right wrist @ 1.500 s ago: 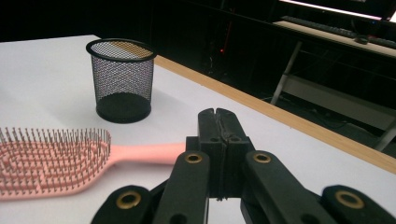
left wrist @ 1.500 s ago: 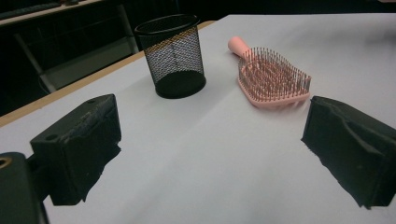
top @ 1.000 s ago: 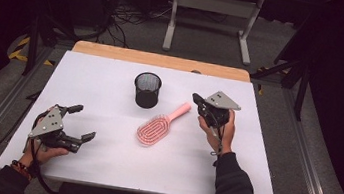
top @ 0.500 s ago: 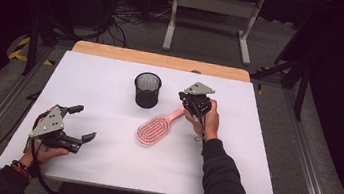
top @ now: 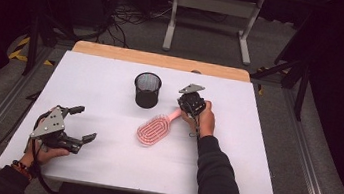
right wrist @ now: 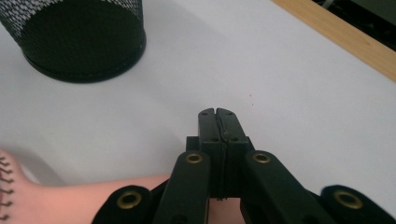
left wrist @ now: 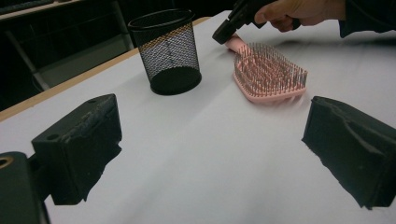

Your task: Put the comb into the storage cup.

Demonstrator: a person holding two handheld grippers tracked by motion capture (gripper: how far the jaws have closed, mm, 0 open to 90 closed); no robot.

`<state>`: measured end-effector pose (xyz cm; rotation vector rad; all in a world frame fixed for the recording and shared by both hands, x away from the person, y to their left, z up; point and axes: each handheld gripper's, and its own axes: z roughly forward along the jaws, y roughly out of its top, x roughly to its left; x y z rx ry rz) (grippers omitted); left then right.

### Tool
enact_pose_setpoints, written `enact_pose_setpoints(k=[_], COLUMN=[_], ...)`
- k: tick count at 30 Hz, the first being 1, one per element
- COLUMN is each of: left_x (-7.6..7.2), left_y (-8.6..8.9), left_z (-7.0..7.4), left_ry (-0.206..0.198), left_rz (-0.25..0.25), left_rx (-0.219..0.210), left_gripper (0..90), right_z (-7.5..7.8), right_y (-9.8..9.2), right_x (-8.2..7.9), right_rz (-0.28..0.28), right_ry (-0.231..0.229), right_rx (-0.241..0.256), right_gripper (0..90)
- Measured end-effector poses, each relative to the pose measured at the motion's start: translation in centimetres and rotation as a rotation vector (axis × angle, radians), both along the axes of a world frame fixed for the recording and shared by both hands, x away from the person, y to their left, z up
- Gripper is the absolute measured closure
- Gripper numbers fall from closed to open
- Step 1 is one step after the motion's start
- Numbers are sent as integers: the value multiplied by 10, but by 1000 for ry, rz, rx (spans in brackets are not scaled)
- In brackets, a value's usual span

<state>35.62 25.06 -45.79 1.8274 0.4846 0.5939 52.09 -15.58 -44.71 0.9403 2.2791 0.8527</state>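
A pink paddle hairbrush (top: 154,130) lies bristles up in the middle of the white table, its handle pointing to the far right. My right gripper (top: 188,104) is down over that handle with its jaws pressed together; in the right gripper view the shut tips (right wrist: 217,114) are above the pink handle (right wrist: 56,200) with nothing between them. A black mesh cup (top: 147,89) stands upright just left of it. My left gripper (top: 86,124) rests at the front left, open and empty, facing the brush (left wrist: 268,74) and cup (left wrist: 168,51).
The white table top (top: 253,153) has a wooden strip (top: 164,61) along its far edge. A white metal stand (top: 211,11) and cables are on the floor beyond. Metal rails run along both sides of the table.
My right gripper has moved left and down from beside the brush handle to right over it. The left gripper and the cup have stayed put.
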Motion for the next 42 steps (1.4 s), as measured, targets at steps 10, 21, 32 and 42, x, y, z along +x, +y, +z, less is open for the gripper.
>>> enact_pose_setpoints(k=[10, 21, 32, 42], left_x=[0, 0, 0, 1], left_y=[0, 0, 0, 0], left_z=[-1, -1, -1, -2], left_ry=[4, 8, 12, 16], left_rz=[2, 1, -1, 1], left_rx=[-3, 0, 1, 1], left_gripper=[54, 56, 59, 60], right_z=[-1, 3, 2, -2], right_y=[-3, -17, -32, -44], right_x=[-2, -9, -23, -39], right_rz=[-8, -11, -9, -4], right_ry=[20, 84, 125, 151], right_rx=[-29, -40, -45, -10], right_gripper=[900, 900, 900, 900])
